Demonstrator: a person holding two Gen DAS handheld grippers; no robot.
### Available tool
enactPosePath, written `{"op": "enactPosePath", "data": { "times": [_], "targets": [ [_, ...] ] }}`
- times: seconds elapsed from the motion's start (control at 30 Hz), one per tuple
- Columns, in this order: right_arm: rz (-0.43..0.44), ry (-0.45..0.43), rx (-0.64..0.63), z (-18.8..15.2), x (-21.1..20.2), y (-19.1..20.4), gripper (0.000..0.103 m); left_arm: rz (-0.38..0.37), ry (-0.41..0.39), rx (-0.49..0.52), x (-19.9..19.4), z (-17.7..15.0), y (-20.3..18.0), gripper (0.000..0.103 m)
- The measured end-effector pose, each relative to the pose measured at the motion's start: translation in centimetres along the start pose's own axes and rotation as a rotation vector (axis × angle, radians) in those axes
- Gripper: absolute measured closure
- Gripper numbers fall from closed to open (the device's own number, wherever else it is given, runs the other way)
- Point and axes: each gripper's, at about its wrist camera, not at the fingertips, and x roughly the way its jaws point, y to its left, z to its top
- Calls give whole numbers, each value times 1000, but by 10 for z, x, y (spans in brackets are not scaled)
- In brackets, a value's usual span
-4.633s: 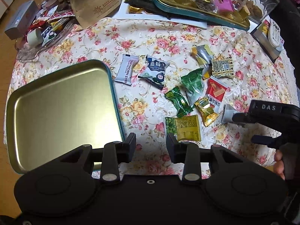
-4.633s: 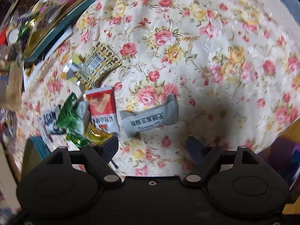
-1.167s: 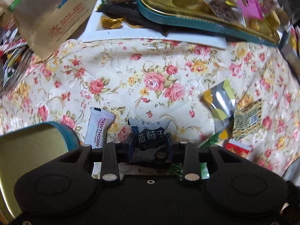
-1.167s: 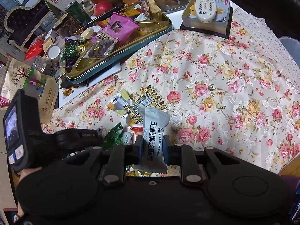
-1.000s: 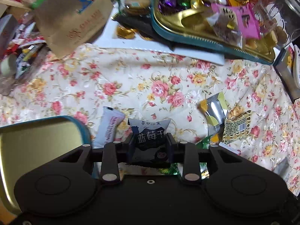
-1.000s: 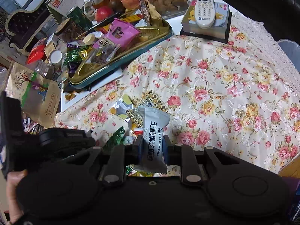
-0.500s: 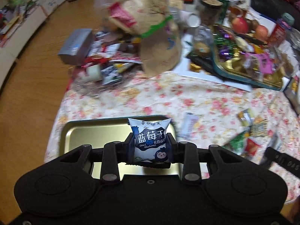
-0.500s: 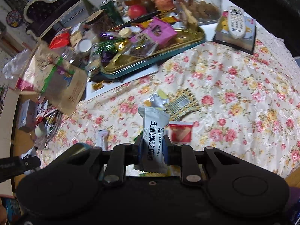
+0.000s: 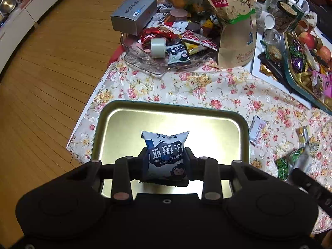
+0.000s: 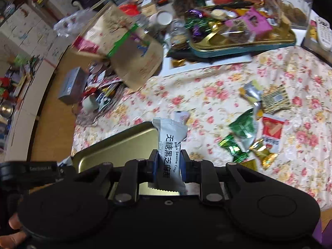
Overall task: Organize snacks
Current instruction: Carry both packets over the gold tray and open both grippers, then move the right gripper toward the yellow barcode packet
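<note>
The gold tray [image 9: 103, 124] sits at the table's near left corner on the flowered cloth [image 9: 207, 87], and its floor is bare, so by my judgement nothing has been sorted into it yet. Above it the left claw [image 9: 166, 159] is clenched on a white-and-blue dried blueberry packet [image 9: 166, 151], a small puffy pillow pouch with crimped ends, held upright over the middle of the tray and not yet let go. To the right, the right claw [image 10: 169, 166] grasps a grey black sesame crisp bar [image 10: 170, 143], long and narrow with a serrated lower edge, standing on end between the pads above the tray's right edge. Both seem ready to be set down. Left to do, as I judge it: a white hawthorn bar [image 9: 257, 129] lies just beside the tray's right rim, and farther right on the cloth a loose group of green candies [image 10: 238, 139], a red packet [image 10: 271, 132], a gold-wrapped sweet [image 10: 264, 155] and a patterned sachet [image 10: 275, 100] waits near the middle of the table.
</note>
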Motion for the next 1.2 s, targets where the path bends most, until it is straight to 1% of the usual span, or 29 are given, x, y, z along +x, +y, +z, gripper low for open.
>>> {"op": "enactPosePath", "data": {
  "times": [0.13, 0.3, 0.4, 0.5, 0.67, 0.9, 1.1, 1.2],
  "targets": [
    [31, 32, -28, -6, 9, 18, 80, 13, -34, -11, -6, 1, 4, 60],
    [70, 42, -63, -12, 14, 35, 77, 4, -27, -19, -7, 3, 7, 59],
    [94, 51, -86, -14, 16, 42, 67, 15, -21, -32, -6, 3, 9, 59],
    [99, 58, -104, -14, 18, 45, 66, 7, -9, -30, -4, 2, 10, 59],
    [48, 53, -141, -14, 20, 40, 64, -7, 0, 14, -2, 0, 1, 59],
    [-14, 69, -140, -12, 23, 28, 63, -9, 21, 64, 0, -2, -17, 59],
    [-65, 65, -149, -16, 21, 20, 61, 20, 6, 102, -2, -2, -32, 59],
    [-100, 54, -151, -18, 17, 16, 61, 17, -3, 107, -5, -1, -39, 59]
  ]
}}
